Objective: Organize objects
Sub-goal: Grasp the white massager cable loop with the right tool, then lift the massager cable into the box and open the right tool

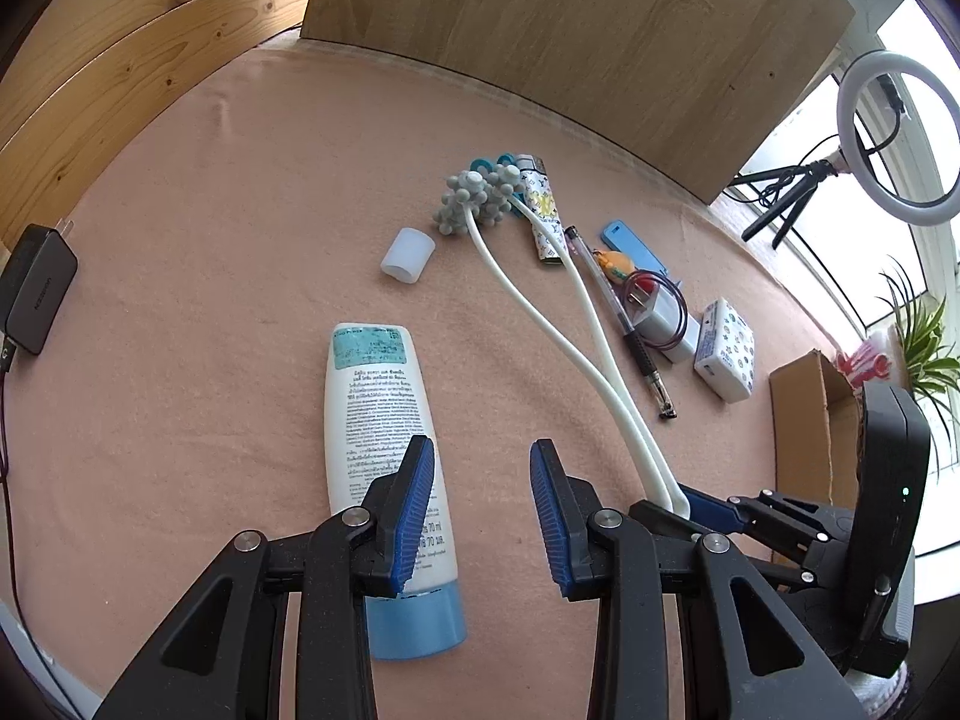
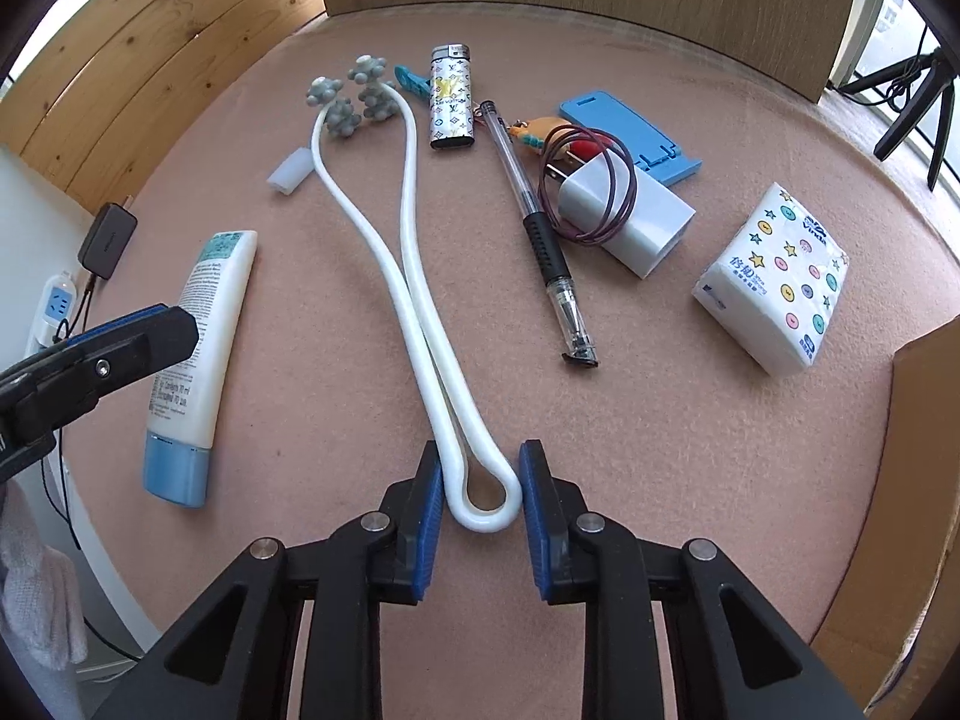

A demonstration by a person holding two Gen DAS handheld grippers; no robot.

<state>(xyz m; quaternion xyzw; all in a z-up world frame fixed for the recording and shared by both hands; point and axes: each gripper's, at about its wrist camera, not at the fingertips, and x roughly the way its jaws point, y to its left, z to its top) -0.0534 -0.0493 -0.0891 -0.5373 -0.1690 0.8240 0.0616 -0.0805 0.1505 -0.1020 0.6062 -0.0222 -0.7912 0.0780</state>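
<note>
Two grippers work over a round counter [image 2: 660, 408] covered in pinkish, felt-like cloth. The right gripper [image 2: 480, 486] has its ribbed blue jaws around the looped end of the massager [image 2: 414, 276], a long, smooth white rubbery band folded double; the left pad touches the band, and the right pad looks to be just meeting it, though I cannot be sure of that contact. At its far end, toward 11 o'clock, sit four knobbly grey roller balls. The left gripper [image 1: 483, 510] hangs with jaws parted and nothing between them, above the cream tube [image 1: 384, 456], a soft white plastic tube with a pale blue cap.

Counting the rest: one translucent cap [image 2: 290, 171], one patterned lighter [image 2: 451, 102], one clear pen [image 2: 537, 228] with a black ribbed grip, one boxy white charger [image 2: 630, 222] ringed by a thin maroon wire loop, one blue plastic stand [image 2: 624, 126], one soft tissue pack [image 2: 777, 276] printed with stars.

Only the left wrist view shows the ring light [image 1: 900, 138] on its tripod at 2 o'clock and a green plant; only the right wrist view shows a white power strip at 9 o'clock.
</note>
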